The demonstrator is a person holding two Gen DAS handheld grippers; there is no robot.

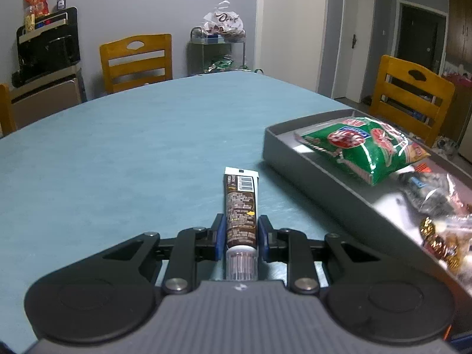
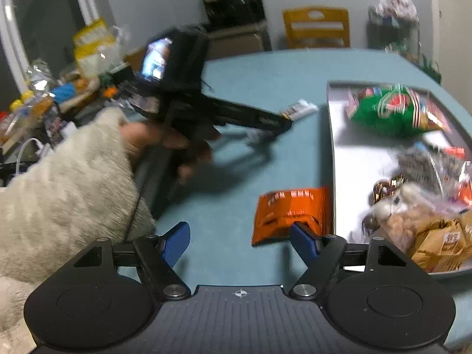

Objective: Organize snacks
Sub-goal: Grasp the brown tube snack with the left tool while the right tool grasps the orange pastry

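Your left gripper [image 1: 240, 236] was clamped on the tube [image 1: 239, 206], long axis pointing straight ahead, with the tray [image 1: 295, 159] close to its right. Your right gripper [image 2: 240, 239] gaped wide, the orange packet [image 2: 290, 212] apparently just ahead beside the tray wall.

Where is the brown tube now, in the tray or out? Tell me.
Out. The brown tube is clamped in the left gripper over the blue table, beside the grey tray.

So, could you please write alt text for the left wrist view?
The left tongs grip a brown tube with a clear cap, above a blue table. To the right, a grey tray holds a green snack bag and wrapped sweets.
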